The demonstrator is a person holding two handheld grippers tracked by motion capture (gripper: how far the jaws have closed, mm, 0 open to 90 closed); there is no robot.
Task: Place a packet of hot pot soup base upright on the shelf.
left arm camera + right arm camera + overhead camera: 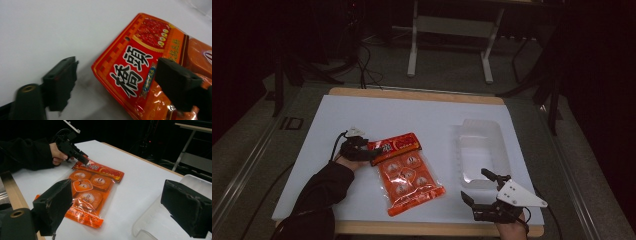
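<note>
An orange snack bag (pixel 407 172) with a red header lies flat on the white table (pixel 412 115). My left gripper (pixel 367 152) is low at the header's left end. In the left gripper view its jaws straddle the header's corner (pixel 140 70): one jaw stands on bare table, the other hovers over the printed header, and neither pad presses on it, so the left gripper (pixel 117 80) is open. My right gripper (pixel 474 185) is open at the table's front right, with nothing between its jaws. The right gripper view shows the bag (pixel 87 192) and the left gripper (pixel 80 157) beyond.
A clear plastic tray (pixel 502 145) sits right of the bag, its near end just beyond my right gripper (pixel 120 205); the tray's wall (pixel 150 225) curves up close to the jaws. A wooden edge (pixel 412 93) borders the table. Metal frame legs (pixel 413 50) stand on the floor behind.
</note>
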